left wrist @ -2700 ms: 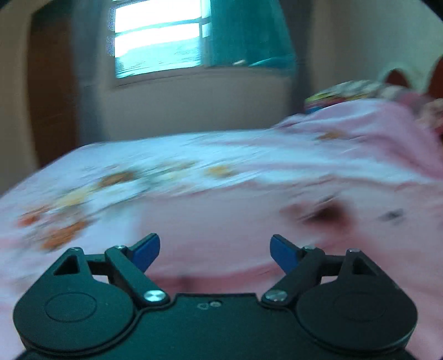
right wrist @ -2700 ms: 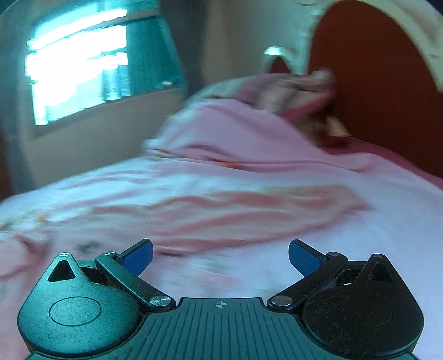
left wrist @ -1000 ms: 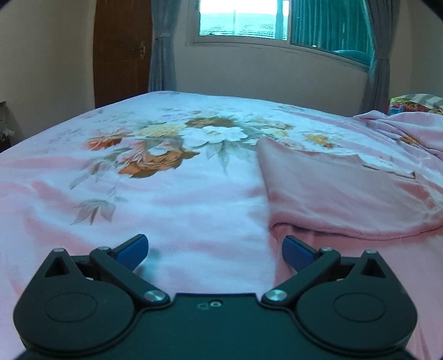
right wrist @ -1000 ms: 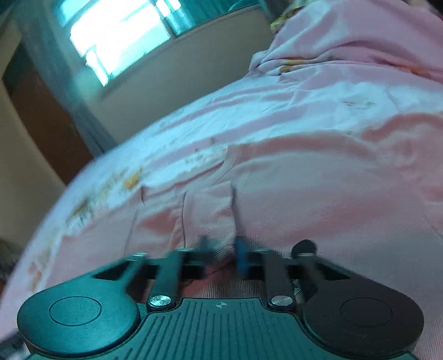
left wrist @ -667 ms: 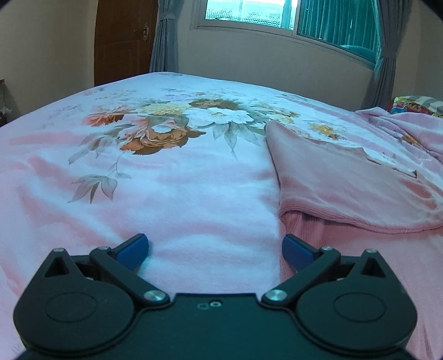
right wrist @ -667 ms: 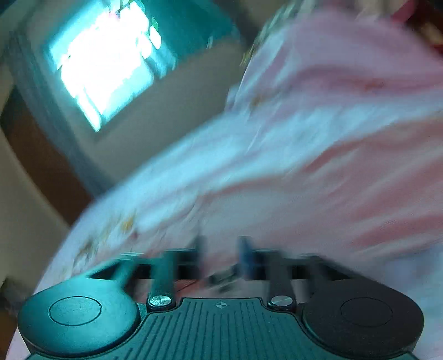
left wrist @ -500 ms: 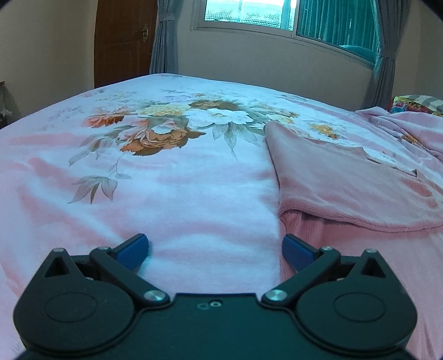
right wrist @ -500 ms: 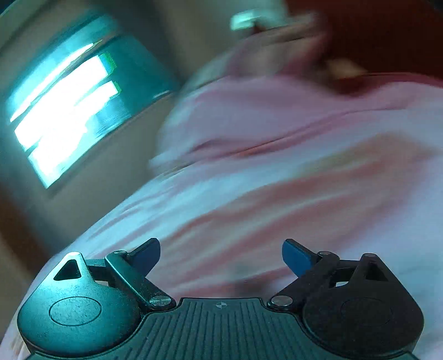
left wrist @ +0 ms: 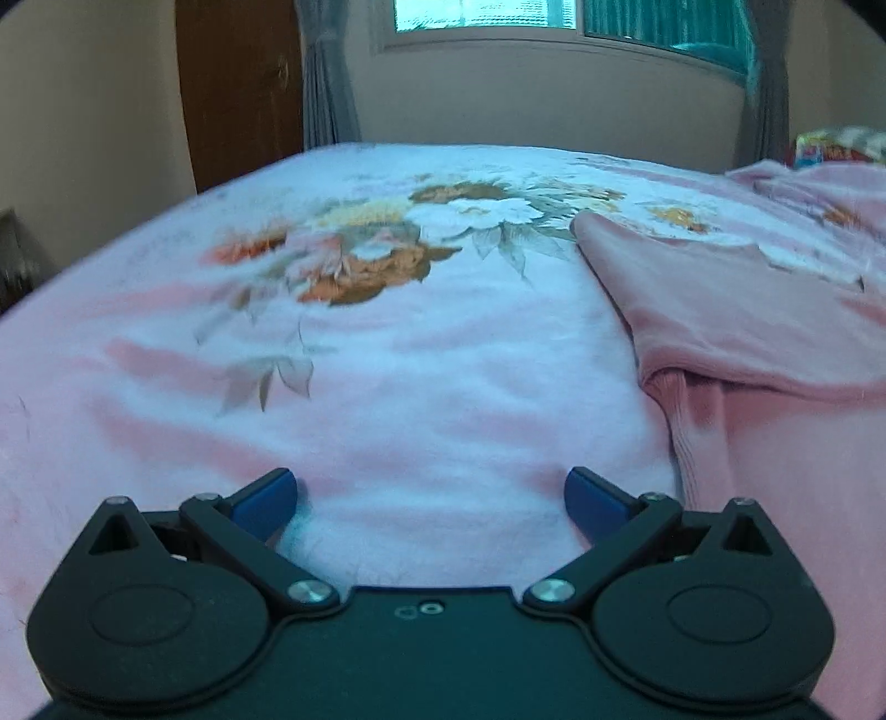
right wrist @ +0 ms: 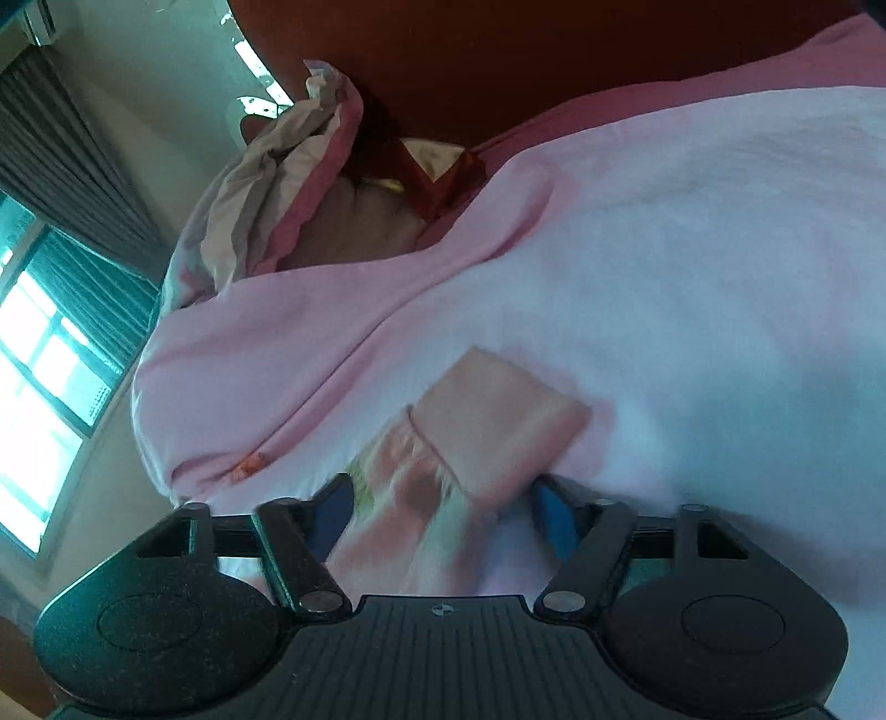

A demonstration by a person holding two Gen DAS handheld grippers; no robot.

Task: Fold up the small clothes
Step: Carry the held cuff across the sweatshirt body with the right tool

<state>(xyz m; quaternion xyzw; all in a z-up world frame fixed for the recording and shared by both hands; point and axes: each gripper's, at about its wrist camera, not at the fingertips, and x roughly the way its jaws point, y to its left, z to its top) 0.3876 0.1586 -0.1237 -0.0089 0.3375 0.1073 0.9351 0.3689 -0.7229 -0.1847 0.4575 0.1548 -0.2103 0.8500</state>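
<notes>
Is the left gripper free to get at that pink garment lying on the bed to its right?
Probably yes. The left gripper is open and empty over the floral bedspread, and the pink garment lies flat just beside its right finger with nothing between them. A short sideways shift looks enough.

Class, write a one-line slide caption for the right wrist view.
Right gripper closing around a pink sleeve end on the pink bedspread, headboard behind.

A bedroom in a home: a wide bed (left wrist: 387,399) spread with a pink flowered blanket, a dark red headboard (right wrist: 498,61) with pillows (right wrist: 310,183) against it, a curtained window (left wrist: 554,16), and a brown wooden door (left wrist: 238,94) in a plain cream wall.
</notes>
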